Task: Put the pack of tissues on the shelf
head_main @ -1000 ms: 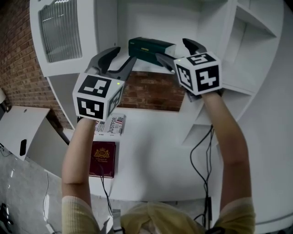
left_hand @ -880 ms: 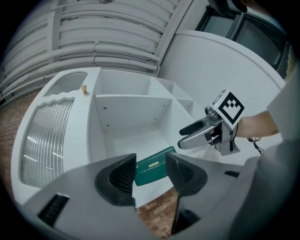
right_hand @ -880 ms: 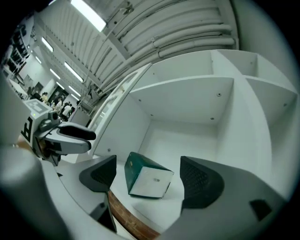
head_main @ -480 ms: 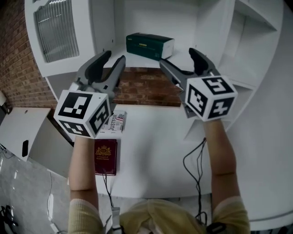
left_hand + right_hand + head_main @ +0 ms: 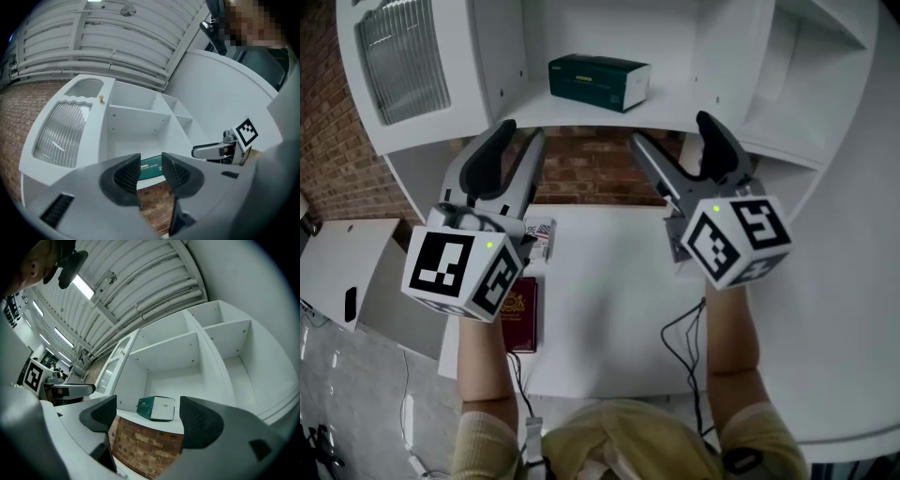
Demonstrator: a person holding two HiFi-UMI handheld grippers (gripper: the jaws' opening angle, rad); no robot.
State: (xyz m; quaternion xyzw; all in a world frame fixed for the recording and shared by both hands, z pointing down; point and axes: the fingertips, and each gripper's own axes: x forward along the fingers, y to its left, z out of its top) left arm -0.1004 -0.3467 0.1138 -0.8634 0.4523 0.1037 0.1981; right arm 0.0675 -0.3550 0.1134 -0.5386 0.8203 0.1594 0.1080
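Observation:
The pack of tissues [image 5: 598, 82], a dark green box with a white end, lies on the white shelf board [image 5: 684, 101], free of both grippers. It also shows in the left gripper view [image 5: 152, 166] and the right gripper view [image 5: 157, 408]. My left gripper [image 5: 522, 137] hangs below and in front of the shelf. Its jaws are closing, with a narrow gap and nothing between them. My right gripper [image 5: 670, 131] is level with it on the right, wide open and holding nothing.
A dark red booklet [image 5: 521, 324] and a printed book [image 5: 540, 240] lie on the white desk [image 5: 609, 281] below my left gripper. A black cable [image 5: 692, 330] runs over the desk's right side. A ribbed glass panel [image 5: 401, 58] stands left of the shelf, and brick wall [image 5: 600, 174] shows under it.
Both grippers have drawn back and down from the shelf. The left jaws have narrowed. The tissue pack stays on the shelf.

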